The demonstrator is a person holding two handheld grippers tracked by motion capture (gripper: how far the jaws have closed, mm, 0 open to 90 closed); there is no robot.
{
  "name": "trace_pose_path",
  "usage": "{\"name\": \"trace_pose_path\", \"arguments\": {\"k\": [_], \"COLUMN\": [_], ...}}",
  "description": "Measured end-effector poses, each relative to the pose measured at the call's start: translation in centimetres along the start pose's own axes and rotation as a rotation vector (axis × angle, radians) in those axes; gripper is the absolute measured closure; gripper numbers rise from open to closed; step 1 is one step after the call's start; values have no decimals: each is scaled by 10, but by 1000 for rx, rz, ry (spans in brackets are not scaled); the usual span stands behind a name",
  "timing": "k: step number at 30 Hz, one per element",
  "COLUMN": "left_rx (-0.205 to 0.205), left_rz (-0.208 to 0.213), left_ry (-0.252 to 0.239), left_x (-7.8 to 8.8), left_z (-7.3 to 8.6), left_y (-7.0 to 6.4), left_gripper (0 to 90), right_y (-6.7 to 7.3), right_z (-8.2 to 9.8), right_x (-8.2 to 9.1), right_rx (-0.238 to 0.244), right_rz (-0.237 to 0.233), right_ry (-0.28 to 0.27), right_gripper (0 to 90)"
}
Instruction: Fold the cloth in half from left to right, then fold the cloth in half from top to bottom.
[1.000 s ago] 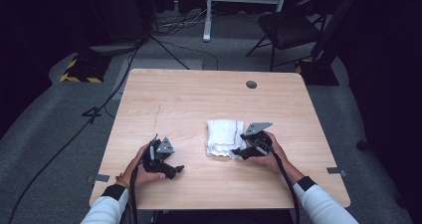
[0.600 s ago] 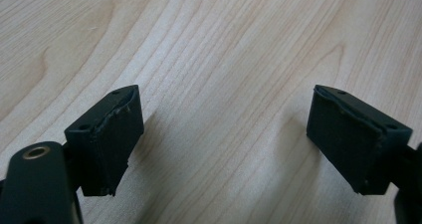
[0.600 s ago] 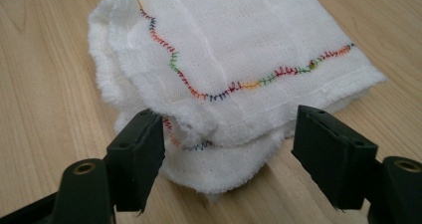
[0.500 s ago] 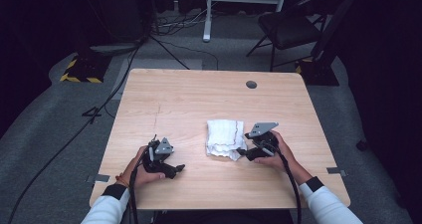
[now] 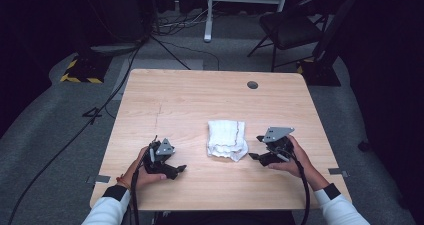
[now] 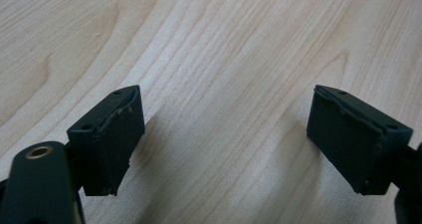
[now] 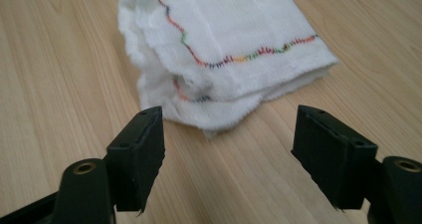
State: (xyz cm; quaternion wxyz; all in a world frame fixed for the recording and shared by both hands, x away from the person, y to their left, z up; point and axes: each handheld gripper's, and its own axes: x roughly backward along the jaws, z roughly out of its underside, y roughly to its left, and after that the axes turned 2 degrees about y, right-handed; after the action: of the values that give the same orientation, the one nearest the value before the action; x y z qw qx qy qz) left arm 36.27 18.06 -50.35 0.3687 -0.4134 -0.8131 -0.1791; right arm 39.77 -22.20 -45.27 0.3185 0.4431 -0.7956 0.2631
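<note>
While the folded cloth [image 7: 219, 59] lies free, both right gripper [image 7: 229, 154] and left gripper [image 6: 224, 144] stand wide open and empty; folding seems done, next move: withdraw clear.

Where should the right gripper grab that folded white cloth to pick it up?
Probably the near loose corner of the folded white cloth, approached low from the right gripper side. There the stitched layers stick out toward the open jaws and lift off the table.

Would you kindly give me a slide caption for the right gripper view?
Open right claw facing a folded white cloth with multicoloured stitching on a wooden table.
</note>
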Motion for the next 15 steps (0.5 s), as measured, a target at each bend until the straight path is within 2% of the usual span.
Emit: {"name": "trace_pose_path", "arguments": {"k": [1,5,15], "left_rx": [-1,0,9], "left_rz": [0,0,-6], "left_ry": [0,0,0], "left_x": [0,0,2], "left_z": [0,0,2], "left_y": [0,0,-2], "left_gripper": [154,154,155], "right_y": [1,0,-14], "right_z": [2,13,52], "right_x": [2,10,30], "right_rx": [17,22,-39], "right_rz": [20,43,82], "right_ry": [18,25,49], "right_gripper": [289,289,286]}}
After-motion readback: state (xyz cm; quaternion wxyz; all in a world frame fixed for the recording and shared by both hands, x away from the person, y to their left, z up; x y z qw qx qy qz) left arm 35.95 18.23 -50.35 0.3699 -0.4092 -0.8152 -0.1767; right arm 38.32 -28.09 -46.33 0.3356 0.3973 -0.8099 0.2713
